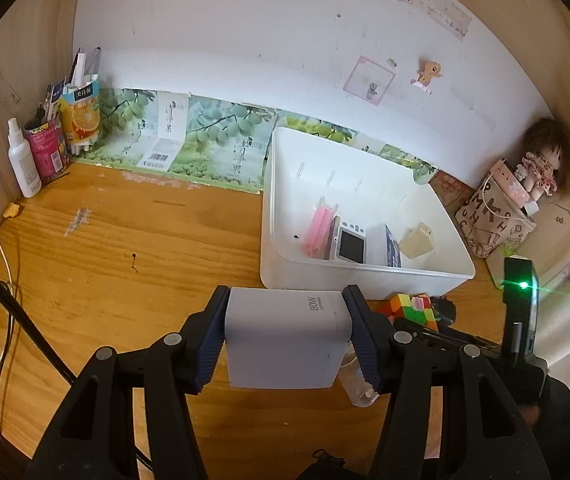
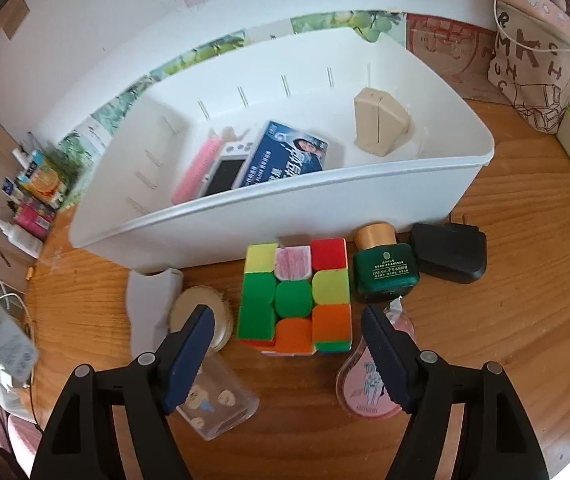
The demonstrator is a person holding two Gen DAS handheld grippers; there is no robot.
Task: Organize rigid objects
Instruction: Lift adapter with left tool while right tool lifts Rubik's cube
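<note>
left gripper (image 1: 285, 336) pinching a white charger block (image 1: 285, 340) above the wooden desk (image 1: 125, 248), near the white bin (image 1: 281, 272) front wall; right gripper (image 2: 285, 340) spread over a colourful puzzle cube (image 2: 295, 294) just before that wall

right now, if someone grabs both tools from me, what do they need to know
Left tool: shut on the white 80W charger, held above the wooden desk just short of the white bin.
Right tool: open and empty, jaws either side of the puzzle cube without touching it.
Done: pink comb, small white game console, blue card pack and beige block lie in the bin.
Left: drop the charger in; then the cube, green bottle, black plug adapter, clear box and pink tag, all on the desk in front of the bin.
</note>
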